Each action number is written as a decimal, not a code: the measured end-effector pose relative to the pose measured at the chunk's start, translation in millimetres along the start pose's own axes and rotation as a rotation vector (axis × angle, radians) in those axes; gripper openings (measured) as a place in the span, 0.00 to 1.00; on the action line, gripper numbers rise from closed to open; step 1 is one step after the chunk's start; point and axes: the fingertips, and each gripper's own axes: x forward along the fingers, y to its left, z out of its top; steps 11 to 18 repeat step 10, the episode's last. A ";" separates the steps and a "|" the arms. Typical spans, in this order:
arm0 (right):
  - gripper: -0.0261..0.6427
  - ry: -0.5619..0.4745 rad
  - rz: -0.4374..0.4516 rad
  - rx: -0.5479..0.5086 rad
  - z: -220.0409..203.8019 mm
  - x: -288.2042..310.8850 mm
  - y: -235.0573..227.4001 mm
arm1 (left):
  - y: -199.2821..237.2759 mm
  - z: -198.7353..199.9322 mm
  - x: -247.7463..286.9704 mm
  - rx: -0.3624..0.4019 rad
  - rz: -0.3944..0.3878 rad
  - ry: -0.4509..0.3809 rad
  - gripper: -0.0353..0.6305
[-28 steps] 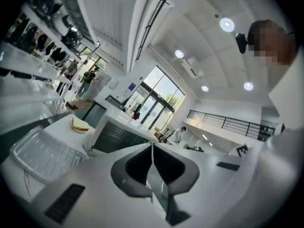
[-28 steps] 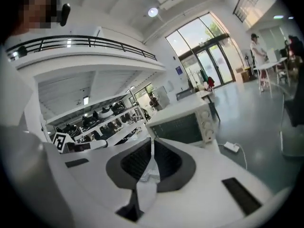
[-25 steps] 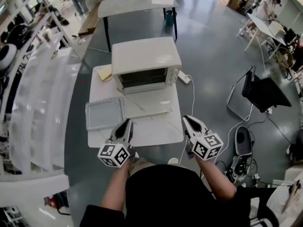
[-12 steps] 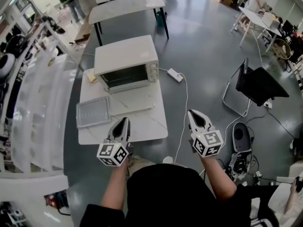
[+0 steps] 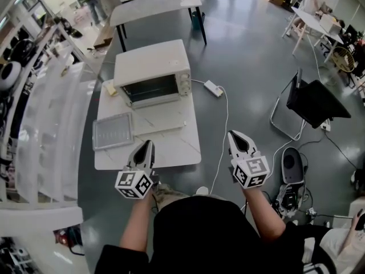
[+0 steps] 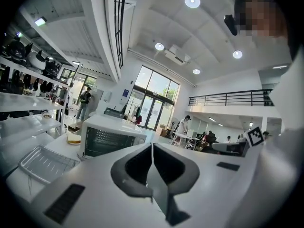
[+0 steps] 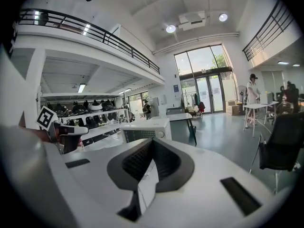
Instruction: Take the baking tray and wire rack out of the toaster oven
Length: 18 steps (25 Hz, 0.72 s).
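The toaster oven [image 5: 151,67] stands at the far end of a white table [image 5: 174,147] on a glossy grey floor [image 5: 245,56]. A gridded tray [image 5: 112,131] lies flat on the table, front-left of the oven. The left gripper [image 5: 149,145] and right gripper [image 5: 232,135] hang near the table's near edge, both closed and empty.

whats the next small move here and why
Likely bring the left tool forward to the open toaster oven and spread its jaws: both it and the right tool are shut, empty and short of the table. A tray lies out; the oven's inside is too dark to read.
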 end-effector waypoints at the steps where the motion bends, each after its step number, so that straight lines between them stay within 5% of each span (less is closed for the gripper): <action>1: 0.07 0.000 0.004 -0.002 -2.4 -0.8 1.0 | -0.3 -2.5 -1.6 -0.001 0.003 -0.001 0.10; 18: 0.07 0.002 0.024 -0.005 -11.9 -2.9 5.1 | -3.7 -12.2 -5.9 0.000 0.015 -0.004 0.10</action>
